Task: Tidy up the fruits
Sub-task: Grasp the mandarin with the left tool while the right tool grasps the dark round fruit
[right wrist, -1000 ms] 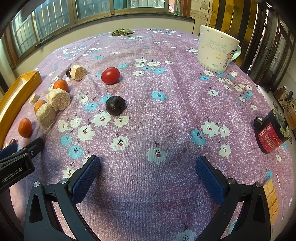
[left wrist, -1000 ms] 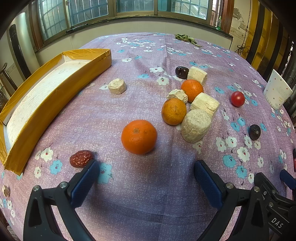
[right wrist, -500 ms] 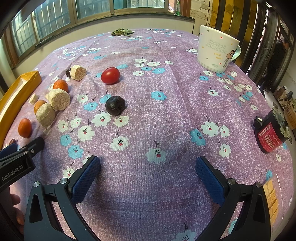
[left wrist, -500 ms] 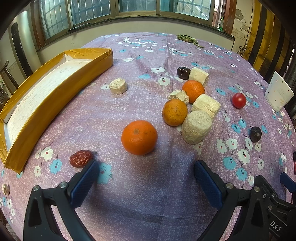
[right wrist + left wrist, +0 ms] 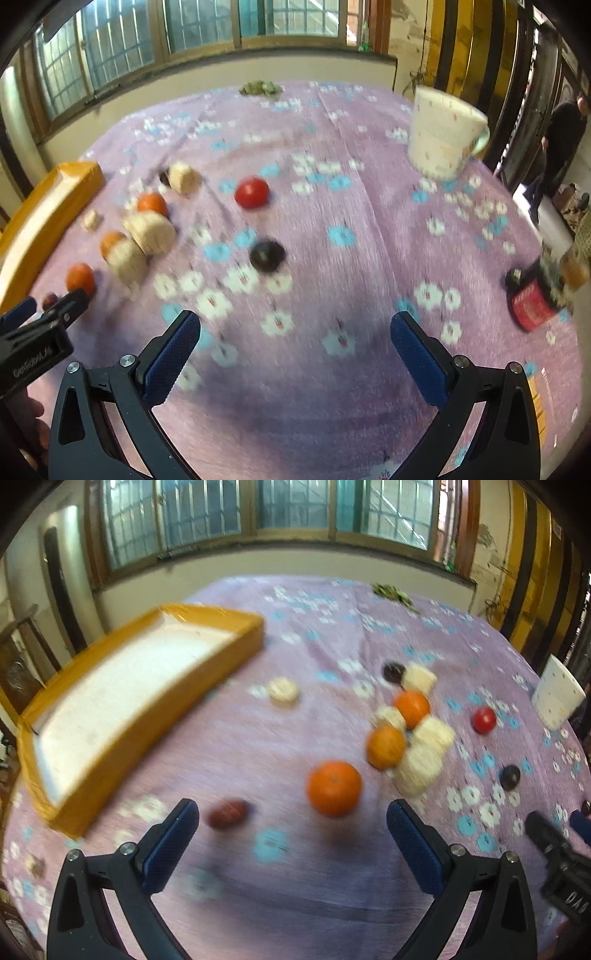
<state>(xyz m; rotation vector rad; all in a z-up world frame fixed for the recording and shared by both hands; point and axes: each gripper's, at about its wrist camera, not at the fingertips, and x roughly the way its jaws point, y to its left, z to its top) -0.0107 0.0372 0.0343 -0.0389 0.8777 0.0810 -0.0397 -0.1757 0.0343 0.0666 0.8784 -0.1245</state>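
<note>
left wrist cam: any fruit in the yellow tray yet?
No. The yellow tray shows only its bare white floor; the nearest orange sits on the tablecloth.

Three oranges [image 5: 334,788]; one tomato [image 5: 484,719]; one cup [image 5: 557,697].

Both views motion-blurred. Floral print on the surface [image 5: 280,738] smeared, petals unreadable. Dark red fruit [image 5: 228,813] near left claw [image 5: 291,840] is a blur, type unclear. Pale cylinder pieces [image 5: 419,771] run together, edges lost. Yellow tray [image 5: 48,214] cut off at right-wrist view's left edge. Cup [image 5: 445,138] print unreadable; red-labelled jar [image 5: 535,302] text illegible. Small dark item [image 5: 164,177] mostly hidden behind a pale piece. Other claw's body [image 5: 561,864] cropped at left view's right edge.
</note>
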